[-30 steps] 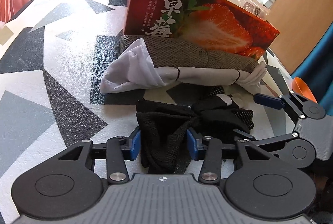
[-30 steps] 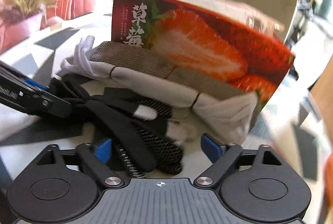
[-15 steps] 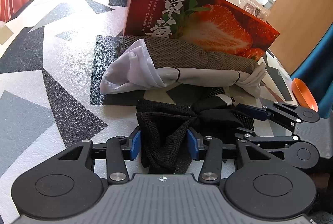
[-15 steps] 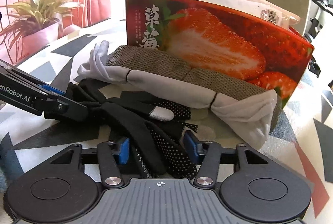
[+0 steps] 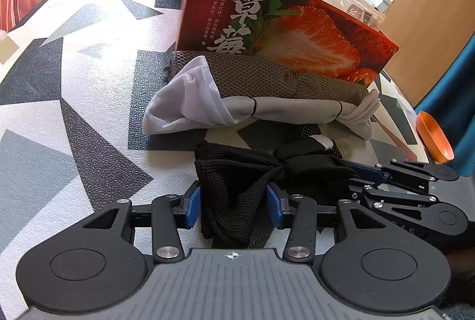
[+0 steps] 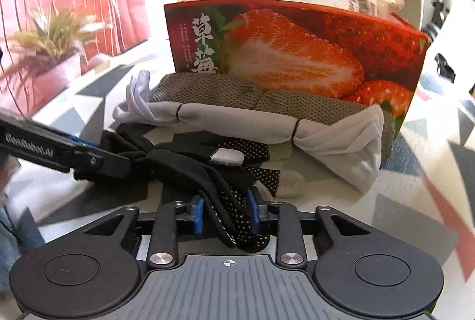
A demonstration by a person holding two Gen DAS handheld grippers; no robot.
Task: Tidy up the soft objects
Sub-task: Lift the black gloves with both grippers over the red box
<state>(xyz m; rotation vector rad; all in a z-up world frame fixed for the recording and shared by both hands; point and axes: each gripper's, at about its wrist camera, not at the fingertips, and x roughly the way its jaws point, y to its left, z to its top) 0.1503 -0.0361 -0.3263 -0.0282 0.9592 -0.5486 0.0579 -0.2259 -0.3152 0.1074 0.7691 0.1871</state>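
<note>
Left gripper (image 5: 234, 202): matte black linkage arms, blue pads on the fingers (image 5: 191, 205), silver screws at the pivots. Two round black discs with recessed circles are seen either side of a grey ribbed plate marked with a small white crosshair. Right gripper (image 6: 227, 214): same build, black arms, blue-padded fingers (image 6: 197, 216), silver screws, grey ribbed plate with crosshair. White "GenRobot.AI" lettering is printed along the side of one black arm in the right wrist view.

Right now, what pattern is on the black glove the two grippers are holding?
Small white dots on the black glove, clearest in the right wrist view.
</note>
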